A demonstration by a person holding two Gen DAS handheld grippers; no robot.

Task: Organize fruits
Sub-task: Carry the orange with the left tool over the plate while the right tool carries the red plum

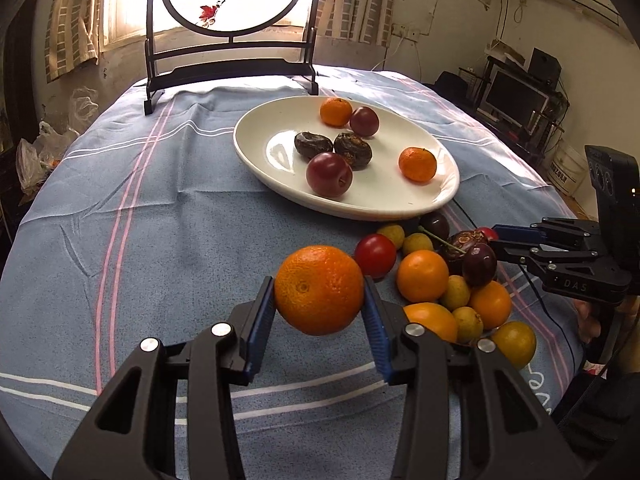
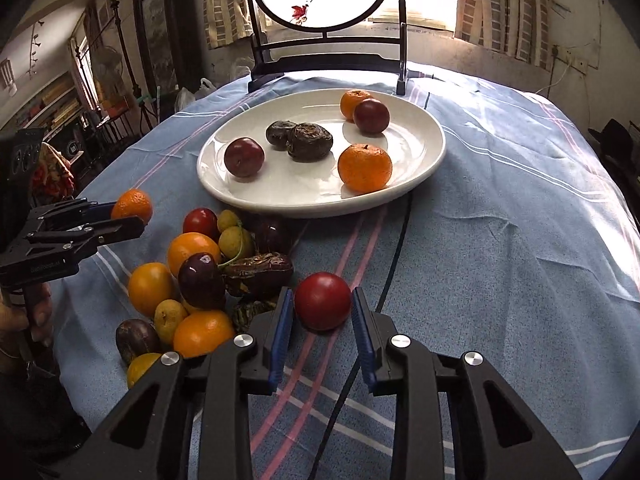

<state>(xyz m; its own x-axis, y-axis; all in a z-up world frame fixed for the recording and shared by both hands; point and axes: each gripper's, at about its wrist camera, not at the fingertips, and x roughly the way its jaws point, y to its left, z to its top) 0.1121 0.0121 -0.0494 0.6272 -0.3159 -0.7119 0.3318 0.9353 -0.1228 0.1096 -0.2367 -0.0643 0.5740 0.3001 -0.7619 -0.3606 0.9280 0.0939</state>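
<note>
The tabletop [image 1: 140, 240], under a blue striped cloth, carries a dark framed round screen [image 1: 232, 20] at its far edge. Nearer lies an oval white plate [image 2: 420, 160], its long axis running across the right wrist view; on it sit two oranges, two dark red plums and two wrinkled dark fruits. Just beside the plate's near rim is a loose pile of fruit [image 2: 192, 280], touching one another: oranges, small yellow fruits, dark plums. The left tongs [image 1: 319, 300] are clenched on an orange [image 1: 319, 289], held off the cloth, its stem dimple facing the camera. The right tongs [image 2: 322, 312] bracket a round red fruit [image 2: 322, 300] resting on the cloth beside the pile; the blue pads stand at its sides.
</note>
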